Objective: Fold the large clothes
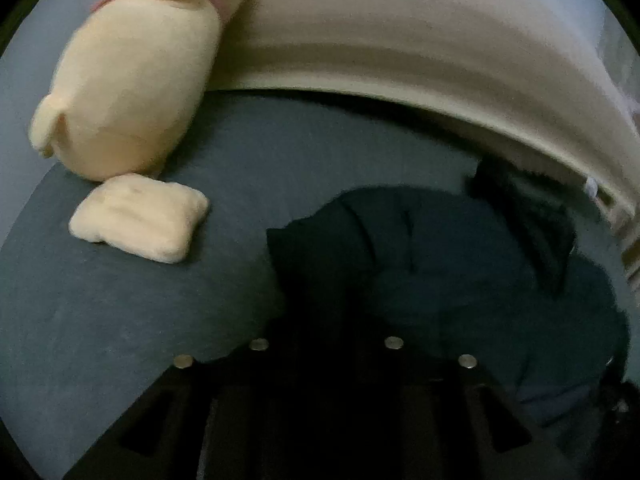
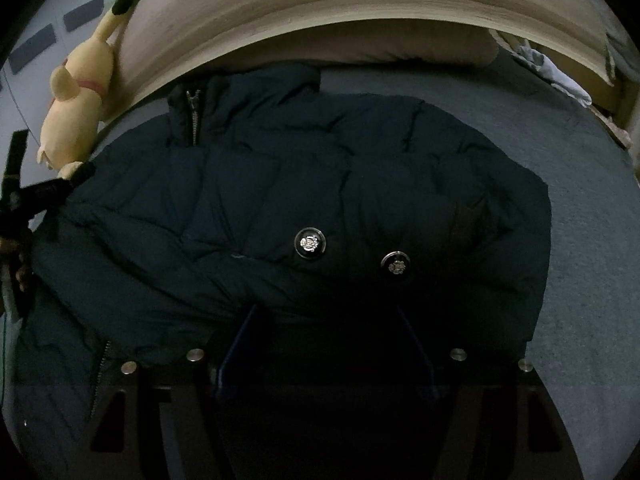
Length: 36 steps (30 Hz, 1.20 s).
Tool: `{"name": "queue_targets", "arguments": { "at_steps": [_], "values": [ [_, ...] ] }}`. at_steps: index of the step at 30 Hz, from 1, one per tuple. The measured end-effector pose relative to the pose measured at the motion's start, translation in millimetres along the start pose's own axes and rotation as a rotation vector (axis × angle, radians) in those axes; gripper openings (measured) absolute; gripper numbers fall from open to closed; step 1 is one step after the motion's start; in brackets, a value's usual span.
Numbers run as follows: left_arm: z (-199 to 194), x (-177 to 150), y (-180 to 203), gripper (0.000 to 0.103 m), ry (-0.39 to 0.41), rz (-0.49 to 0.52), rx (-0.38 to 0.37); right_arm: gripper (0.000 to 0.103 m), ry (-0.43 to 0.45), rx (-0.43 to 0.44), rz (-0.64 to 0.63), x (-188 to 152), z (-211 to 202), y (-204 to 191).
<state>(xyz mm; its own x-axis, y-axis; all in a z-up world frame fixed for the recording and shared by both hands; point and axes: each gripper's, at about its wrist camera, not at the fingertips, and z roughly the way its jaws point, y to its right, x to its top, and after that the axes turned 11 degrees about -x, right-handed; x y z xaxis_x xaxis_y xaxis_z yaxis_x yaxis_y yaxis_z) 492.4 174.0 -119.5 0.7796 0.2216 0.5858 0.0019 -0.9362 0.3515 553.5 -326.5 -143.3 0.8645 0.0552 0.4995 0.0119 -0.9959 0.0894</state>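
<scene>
Jacket (image 2: 280,208), dark and puffy, lies on the bed (image 2: 592,240); right hand-held gripper (image 2: 324,320) is open over its near edge, left hand-held gripper (image 1: 328,320) too dark to judge.

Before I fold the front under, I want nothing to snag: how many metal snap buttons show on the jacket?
2, both on the dark jacket front in the right wrist view: one near its middle, the other just right and lower. Folds may hide more.
</scene>
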Motion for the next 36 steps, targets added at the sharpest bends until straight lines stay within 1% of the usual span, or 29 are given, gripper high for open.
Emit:
{"name": "queue_targets", "arguments": {
  "at_steps": [1,2,3,4,7,8,11,12,13,14,15,16,17,18,19,20,22,23,25,26,27,28,29,30,31,32,33,34,36],
  "values": [
    [-5,2,-1,0.043,0.014,-0.03,-0.013,0.072,-0.001,0.0,0.003,0,-1,0],
    [-12,5,-5,0.06,0.043,-0.064,-0.033,0.072,0.001,-0.001,0.002,-1,-1,0],
    [-18,8,-10,0.065,0.07,-0.083,-0.041,0.072,0.002,-0.001,0.0,-1,-1,0],
    [-23,12,-18,0.066,0.086,-0.111,-0.046,0.072,0.003,0.003,0.004,-1,-1,1],
    [-20,18,-41,0.065,0.044,-0.219,-0.127,0.072,0.004,-0.001,0.003,0,0,0],
    [-16,19,-47,0.065,0.036,-0.247,-0.142,0.072,0.004,0.0,0.001,0,0,0],
    [0,21,-55,0.065,0.0,-0.29,-0.174,0.072,0.006,0.002,-0.001,0,1,0],
    [3,23,-55,0.061,0.005,-0.291,-0.178,0.072,0.008,0.003,-0.001,0,1,0],
    [6,26,-54,0.054,0.007,-0.291,-0.183,0.072,0.01,0.004,-0.001,0,1,0],
    [10,28,-53,0.04,-0.005,-0.294,-0.197,0.072,0.014,0.005,-0.002,-1,1,0],
    [14,31,-51,0.029,-0.018,-0.299,-0.212,0.072,0.017,0.005,-0.003,-1,2,0],
    [8,29,-42,0.024,-0.014,-0.283,-0.193,0.072,0.021,0.007,-0.001,-2,2,0],
    [10,30,-36,0.018,-0.017,-0.241,-0.16,0.072,0.022,0.008,0.0,-2,1,0],
    [13,28,-31,0.015,-0.03,-0.197,-0.132,0.072,0.023,0.008,0.0,-3,1,0],
    [17,26,-27,0.015,-0.041,-0.15,-0.098,0.072,0.023,0.009,-0.001,-3,2,0],
    [19,23,-25,0.015,-0.041,-0.128,-0.084,0.072,0.023,0.01,0.0,-3,2,1],
    [21,21,-27,0.015,-0.038,-0.125,-0.078,0.072,0.022,0.011,0.0,-4,2,1],
    [19,21,-26,0.017,-0.027,-0.128,-0.074,0.072,0.02,0.01,-0.001,-3,1,1],
    [12,21,-15,0.019,0.005,-0.088,-0.05,0.072,0.016,0.008,-0.001,-2,1,1],
    [3,21,-10,0.023,0.024,-0.063,-0.043,0.072,0.014,0.007,-0.003,-1,1,0],
    [-10,19,-4,0.035,0.049,-0.046,-0.026,0.073,0.011,0.006,-0.004,-1,1,0],
    [-19,17,-1,0.044,0.063,-0.039,-0.02,0.073,0.009,0.005,-0.002,0,0,0],
    [-33,13,3,0.064,0.077,-0.029,-0.013,0.073,0.011,0.004,0.0,1,0,-1],
    [-46,8,5,0.069,0.094,-0.019,-0.019,0.073,0.018,0.002,0.001,1,-1,-1],
    [-61,1,8,0.069,0.117,-0.002,-0.028,0.073,0.023,0.002,0.0,1,-1,-1],
    [-74,-7,12,0.069,0.12,0.024,-0.023,0.074,0.023,0.006,0.0,1,-3,-1],
    [-88,-19,15,0.07,0.11,0.054,-0.019,0.077,0.015,0.018,0.001,4,-5,0],
    [-93,-25,20,0.07,0.107,0.066,-0.022,0.078,0.0,0.034,0.011,6,-10,3],
    [-117,-55,25,0.071,0.087,0.105,-0.041,0.086,0.002,0.059,0.066,7,-26,13]
  ]
}}
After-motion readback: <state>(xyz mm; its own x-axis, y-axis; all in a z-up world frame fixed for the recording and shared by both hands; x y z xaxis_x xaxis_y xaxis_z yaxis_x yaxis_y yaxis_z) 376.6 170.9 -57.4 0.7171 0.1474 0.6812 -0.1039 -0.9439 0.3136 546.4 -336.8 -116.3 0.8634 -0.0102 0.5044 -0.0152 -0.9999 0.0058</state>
